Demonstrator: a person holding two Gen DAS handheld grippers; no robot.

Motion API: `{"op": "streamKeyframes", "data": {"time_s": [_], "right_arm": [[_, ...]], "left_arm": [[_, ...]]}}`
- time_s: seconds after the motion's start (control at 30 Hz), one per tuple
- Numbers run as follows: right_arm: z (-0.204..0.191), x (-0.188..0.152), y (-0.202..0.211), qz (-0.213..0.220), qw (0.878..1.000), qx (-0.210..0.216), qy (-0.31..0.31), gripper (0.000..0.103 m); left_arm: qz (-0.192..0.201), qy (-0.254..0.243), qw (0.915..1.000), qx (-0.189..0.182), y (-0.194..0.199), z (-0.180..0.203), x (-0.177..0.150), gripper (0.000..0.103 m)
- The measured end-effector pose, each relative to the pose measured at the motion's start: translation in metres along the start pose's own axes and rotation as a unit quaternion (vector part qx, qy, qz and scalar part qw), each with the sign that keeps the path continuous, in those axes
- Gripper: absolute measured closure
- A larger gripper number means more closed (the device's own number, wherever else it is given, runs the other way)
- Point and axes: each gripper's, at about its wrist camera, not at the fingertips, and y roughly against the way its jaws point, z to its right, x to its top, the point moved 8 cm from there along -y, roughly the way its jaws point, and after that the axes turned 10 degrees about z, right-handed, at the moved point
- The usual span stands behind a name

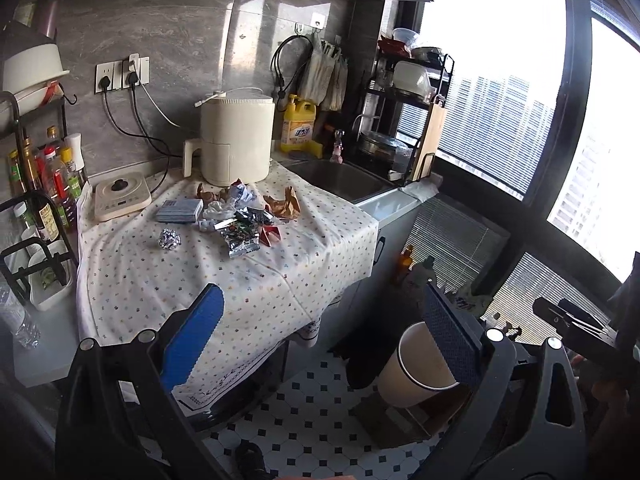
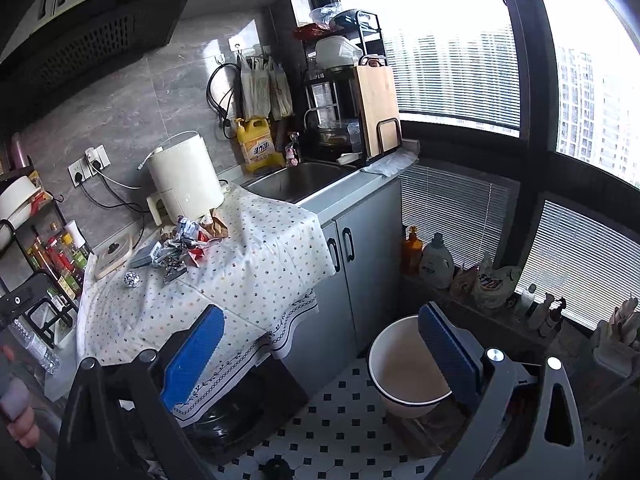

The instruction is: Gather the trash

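A heap of trash (image 1: 240, 216) lies on the dotted tablecloth (image 1: 160, 280): crumpled brown paper (image 1: 285, 205), silver wrappers, a red scrap, a flat grey-blue box (image 1: 179, 211) and a foil ball (image 1: 169, 239). The same heap (image 2: 182, 246) and foil ball (image 2: 131, 279) show at left in the right wrist view. A beige bin (image 1: 416, 368) stands on the floor; it appears as the bin (image 2: 404, 372) below the right gripper. My left gripper (image 1: 324, 344) and right gripper (image 2: 324, 356) are both open and empty, well short of the trash.
A cream air fryer (image 1: 236, 140), a small hob (image 1: 122, 196), a sauce bottle rack (image 1: 44, 184), a sink (image 1: 340, 176) and a dish rack (image 1: 408, 120) line the counter. Bottles and bags (image 2: 480, 276) stand on the window ledge. A person's hand (image 2: 20, 416) shows at lower left.
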Motion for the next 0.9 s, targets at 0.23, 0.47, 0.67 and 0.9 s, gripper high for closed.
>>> {"op": "streamKeyframes", "data": {"time_s": [0.23, 0.47, 0.67, 0.9], "right_arm": [[-0.002, -0.007, -0.005, -0.02, 1.0, 0.003, 0.001, 0.008], [-0.017, -0.014, -0.021, -0.046, 0.999, 0.017, 0.006, 0.008], [-0.036, -0.008, -0.041, -0.046, 0.998, 0.029, 0.019, 0.008], [-0.063, -0.002, -0.087, -0.049, 0.997, 0.034, 0.039, 0.008]], "left_arm": [[0.015, -0.001, 0.9999, 0.005, 0.001, -0.001, 0.009, 0.006], [-0.002, 0.004, 0.9999, 0.012, -0.007, -0.009, -0.002, 0.006], [-0.008, 0.012, 0.9997, 0.019, -0.024, -0.029, -0.001, 0.006], [-0.013, 0.027, 0.9989, 0.037, -0.068, -0.072, 0.002, 0.006]]}}
